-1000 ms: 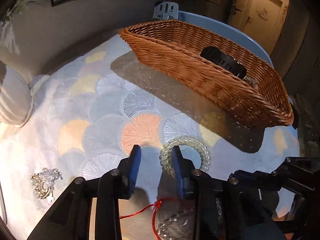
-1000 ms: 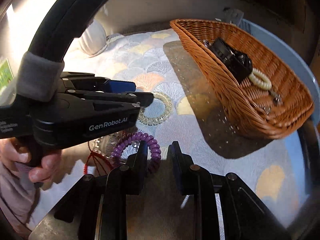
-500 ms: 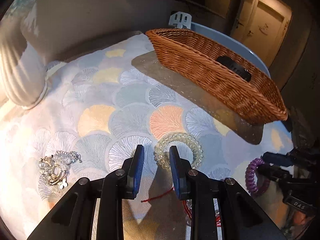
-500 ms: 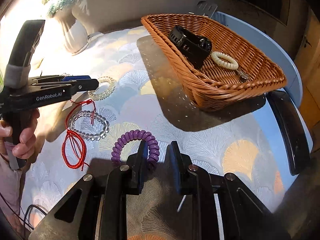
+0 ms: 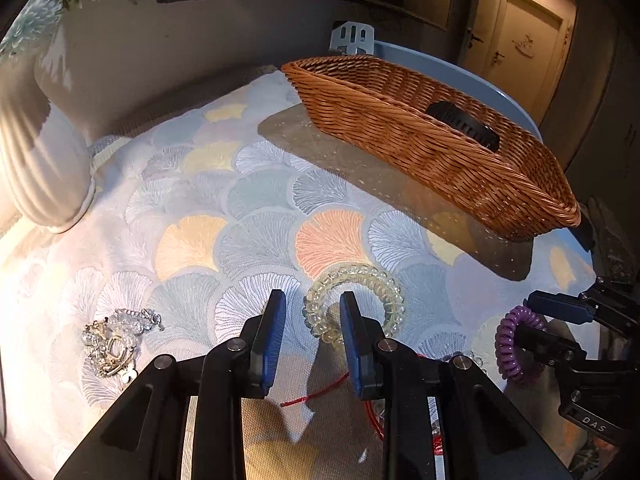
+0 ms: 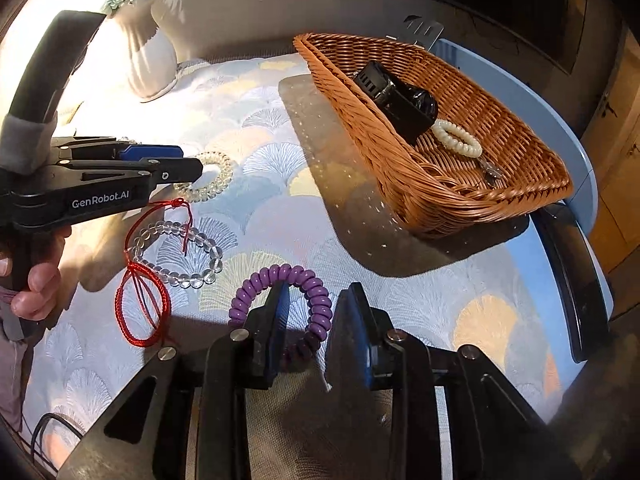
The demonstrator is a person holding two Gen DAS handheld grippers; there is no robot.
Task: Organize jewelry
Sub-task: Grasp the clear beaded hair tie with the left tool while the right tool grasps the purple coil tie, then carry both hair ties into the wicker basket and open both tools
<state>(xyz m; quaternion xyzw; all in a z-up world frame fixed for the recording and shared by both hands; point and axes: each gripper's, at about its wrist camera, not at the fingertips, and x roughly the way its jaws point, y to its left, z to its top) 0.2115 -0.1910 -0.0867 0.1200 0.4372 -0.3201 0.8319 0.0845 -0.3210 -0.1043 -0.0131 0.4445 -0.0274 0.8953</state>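
Note:
A wicker basket [image 5: 472, 168] [image 6: 532, 168] stands at the back right and holds a black watch [image 6: 394, 98] and a pearl bracelet [image 6: 458, 140]. My left gripper [image 5: 312, 312] is open, its jaws on either side of the near rim of a clear coil bracelet [image 5: 376, 280] [image 6: 216, 180] lying on the cloth. My right gripper [image 6: 314, 304] is open, its jaws on either side of the right rim of a purple coil bracelet [image 6: 276, 276] [image 5: 506, 340]. A clear bead bracelet [image 6: 176, 248] and a red cord bracelet [image 6: 140, 312] lie to the left of it.
A silver and gold jewelry pile [image 5: 112, 340] lies at the left. A white ribbed vase [image 5: 40, 168] [image 6: 148, 56] stands at the back left. The patterned cloth [image 5: 260, 200] covers a round blue table [image 6: 560, 136].
Both grippers have pulled back and up from the table, so more of the cloth shows. Both still straddle their coil bracelets, which lie where they were.

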